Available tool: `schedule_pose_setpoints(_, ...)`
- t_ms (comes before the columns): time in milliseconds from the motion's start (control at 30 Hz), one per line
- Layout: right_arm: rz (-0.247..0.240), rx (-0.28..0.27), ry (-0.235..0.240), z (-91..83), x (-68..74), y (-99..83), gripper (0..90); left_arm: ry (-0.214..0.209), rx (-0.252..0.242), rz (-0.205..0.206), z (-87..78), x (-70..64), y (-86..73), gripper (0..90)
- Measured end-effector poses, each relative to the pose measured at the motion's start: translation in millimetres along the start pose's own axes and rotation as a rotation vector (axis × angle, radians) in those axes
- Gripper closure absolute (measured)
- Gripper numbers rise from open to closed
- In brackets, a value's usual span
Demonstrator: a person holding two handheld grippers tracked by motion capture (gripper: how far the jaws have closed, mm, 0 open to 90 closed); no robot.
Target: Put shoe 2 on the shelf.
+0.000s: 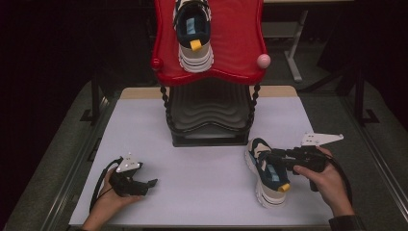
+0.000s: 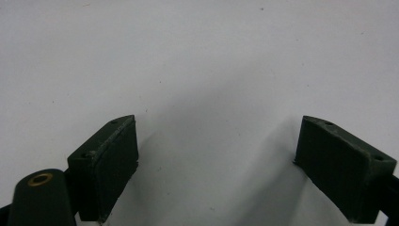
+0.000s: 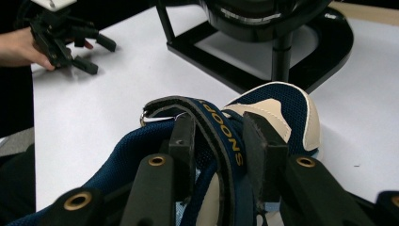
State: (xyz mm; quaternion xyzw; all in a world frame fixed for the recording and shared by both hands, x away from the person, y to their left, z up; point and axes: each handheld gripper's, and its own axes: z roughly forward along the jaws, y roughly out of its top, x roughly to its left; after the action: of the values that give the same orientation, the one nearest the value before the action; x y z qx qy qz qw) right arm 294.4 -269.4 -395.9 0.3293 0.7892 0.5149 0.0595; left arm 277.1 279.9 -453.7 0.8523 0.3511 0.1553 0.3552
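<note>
Our right hand-held gripper clamps the strap of the shoe near the table's right edge, its toe pointing toward the rack; the left hand-held gripper rests released.

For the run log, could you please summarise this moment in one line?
right gripper: shut on shoe strap | left gripper: open, idle | second shoe: on rack

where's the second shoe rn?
High view: the shoe lies on the table's right side, in front of the rack, with the right gripper shut on its strap.
</note>
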Motion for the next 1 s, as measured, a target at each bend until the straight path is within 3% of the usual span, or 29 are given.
schedule_pose_setpoints(300,-0.001,-0.047,-0.008,-17.6,3.5,14.3,65.9,0.001,-0.001,0.002,0.0,-0.2,0.1,12.9)
schedule_pose_setpoints(1000,-0.03,-0.162,-0.059,-55.8,7.7,80.0,66.1,-0.002,0.004,0.002,0.0,0.3,0.4,12.9)
